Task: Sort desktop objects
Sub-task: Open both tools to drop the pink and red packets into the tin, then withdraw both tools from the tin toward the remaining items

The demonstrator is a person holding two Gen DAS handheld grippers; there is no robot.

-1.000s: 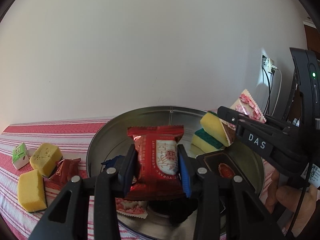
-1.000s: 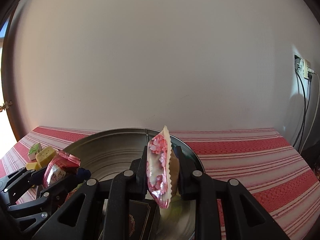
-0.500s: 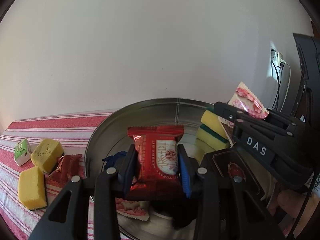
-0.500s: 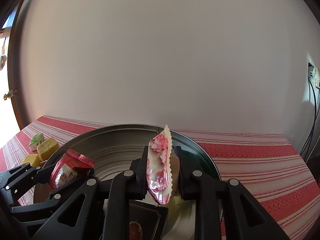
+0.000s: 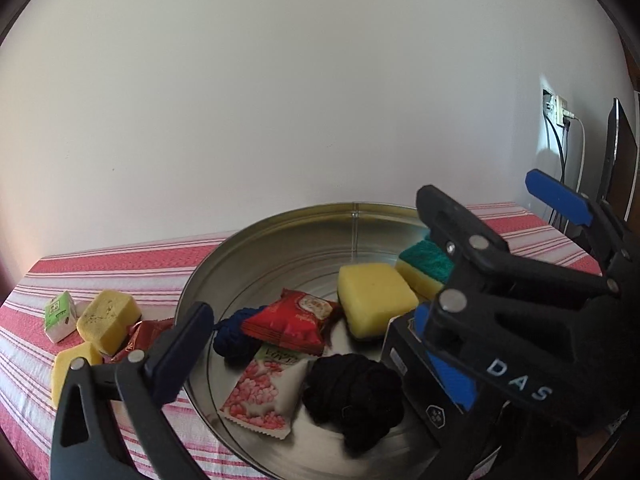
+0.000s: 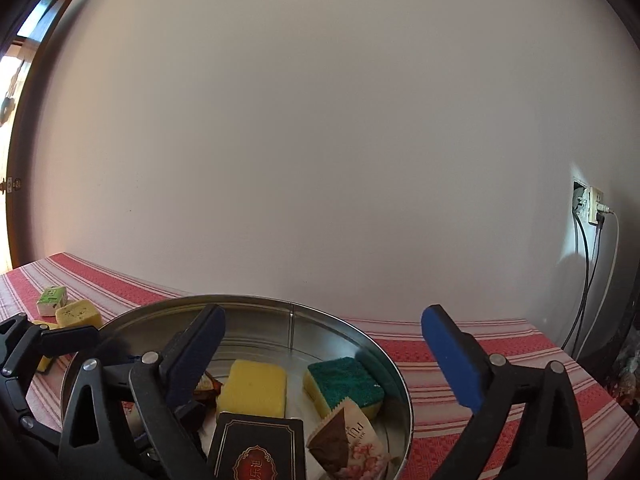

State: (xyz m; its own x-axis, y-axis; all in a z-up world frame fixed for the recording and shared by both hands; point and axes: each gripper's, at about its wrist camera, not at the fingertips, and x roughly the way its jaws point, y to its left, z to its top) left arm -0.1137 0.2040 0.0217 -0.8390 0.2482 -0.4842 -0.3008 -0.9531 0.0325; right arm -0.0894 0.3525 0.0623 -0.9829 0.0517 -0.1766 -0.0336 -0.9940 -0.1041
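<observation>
Both claws opening wide, empty

A: What is the left gripper [image 5: 304, 344] built like?
B: Black plastic, triangular cut-outs, silver rivets, dark blue pads.
A: And the right gripper [image 6: 324, 344]?
B: The same, with brighter blue pads and white "DAS" lettering at 4 o'clock in the left wrist view.
</observation>
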